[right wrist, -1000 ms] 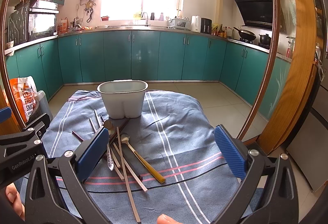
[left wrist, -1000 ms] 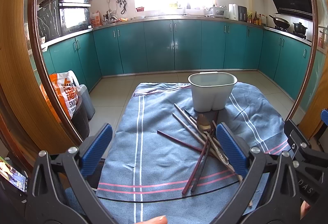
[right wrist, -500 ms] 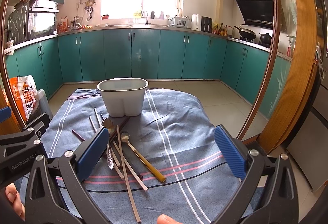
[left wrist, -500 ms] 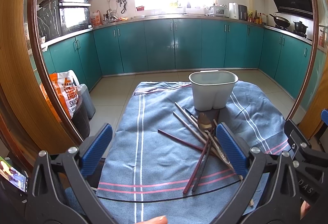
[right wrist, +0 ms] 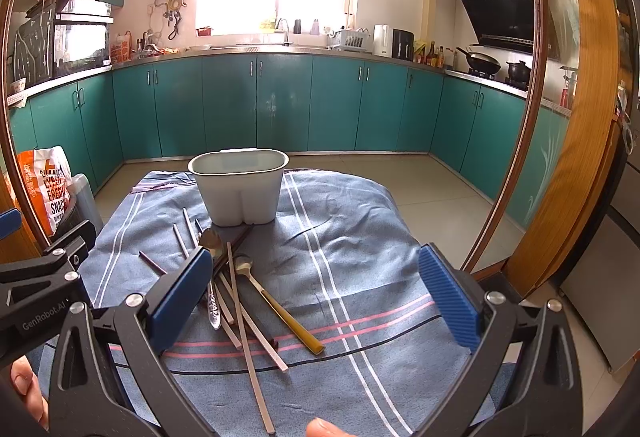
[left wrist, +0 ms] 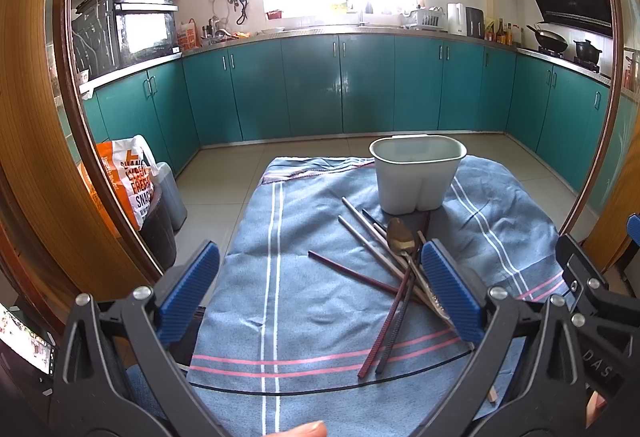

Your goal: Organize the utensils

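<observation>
A loose pile of chopsticks [left wrist: 386, 311] and spoons [left wrist: 400, 237] lies on a blue striped cloth [left wrist: 304, 301]. Behind the pile stands a white utensil holder [left wrist: 418, 175], upright and empty as far as I can see. My left gripper [left wrist: 320, 291] hovers open above the near cloth, left of the pile. In the right wrist view the holder [right wrist: 240, 187] stands at the far middle, and a gold-handled spoon [right wrist: 280, 309] and pale chopsticks [right wrist: 244, 321] lie before it. My right gripper [right wrist: 316, 295] is open over them, holding nothing.
The cloth [right wrist: 360, 257] covers a small table in a kitchen with teal cabinets [left wrist: 360, 89]. An orange shopping bag [left wrist: 128, 181] on a dark bin stands at the left, beside a wooden door frame [left wrist: 36, 157]. Tiled floor lies beyond the table.
None of the utensils has moved. Both grippers stay open; the left wrist view has crept slightly, with the holder a touch lower in frame.
</observation>
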Demonstrator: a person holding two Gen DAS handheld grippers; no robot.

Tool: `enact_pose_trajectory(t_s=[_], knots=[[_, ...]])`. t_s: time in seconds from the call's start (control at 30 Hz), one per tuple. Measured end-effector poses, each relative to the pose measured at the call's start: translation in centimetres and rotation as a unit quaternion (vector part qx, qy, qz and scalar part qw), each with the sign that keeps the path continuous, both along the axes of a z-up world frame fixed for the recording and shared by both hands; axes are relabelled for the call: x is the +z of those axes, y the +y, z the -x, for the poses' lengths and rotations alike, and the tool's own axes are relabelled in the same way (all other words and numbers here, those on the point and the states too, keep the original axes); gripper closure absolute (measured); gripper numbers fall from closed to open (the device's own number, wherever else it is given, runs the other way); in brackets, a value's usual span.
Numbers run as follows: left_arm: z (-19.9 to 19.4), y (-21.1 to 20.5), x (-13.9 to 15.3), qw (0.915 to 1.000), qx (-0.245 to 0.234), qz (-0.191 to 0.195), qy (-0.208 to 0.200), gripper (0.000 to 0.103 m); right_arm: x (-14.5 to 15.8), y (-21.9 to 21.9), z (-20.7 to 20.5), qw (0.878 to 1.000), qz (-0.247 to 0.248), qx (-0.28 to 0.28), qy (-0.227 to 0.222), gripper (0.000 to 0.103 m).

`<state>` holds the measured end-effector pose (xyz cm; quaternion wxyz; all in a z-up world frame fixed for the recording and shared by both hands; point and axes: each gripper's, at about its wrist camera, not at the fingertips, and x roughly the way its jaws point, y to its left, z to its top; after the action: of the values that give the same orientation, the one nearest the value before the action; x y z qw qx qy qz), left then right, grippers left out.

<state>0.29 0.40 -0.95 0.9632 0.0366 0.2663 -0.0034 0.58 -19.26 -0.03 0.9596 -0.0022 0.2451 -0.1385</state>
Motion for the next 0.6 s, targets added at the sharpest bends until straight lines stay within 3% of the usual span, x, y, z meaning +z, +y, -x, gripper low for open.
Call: enact_pose_trajectory(t_s=[0.6], knots=[[-0.19, -0.12, -0.44, 1.0000, 0.000, -0.001, 0.003, 0.003, 0.13, -0.03, 0.04, 1.000, -0.001, 0.001, 0.003, 0.003]])
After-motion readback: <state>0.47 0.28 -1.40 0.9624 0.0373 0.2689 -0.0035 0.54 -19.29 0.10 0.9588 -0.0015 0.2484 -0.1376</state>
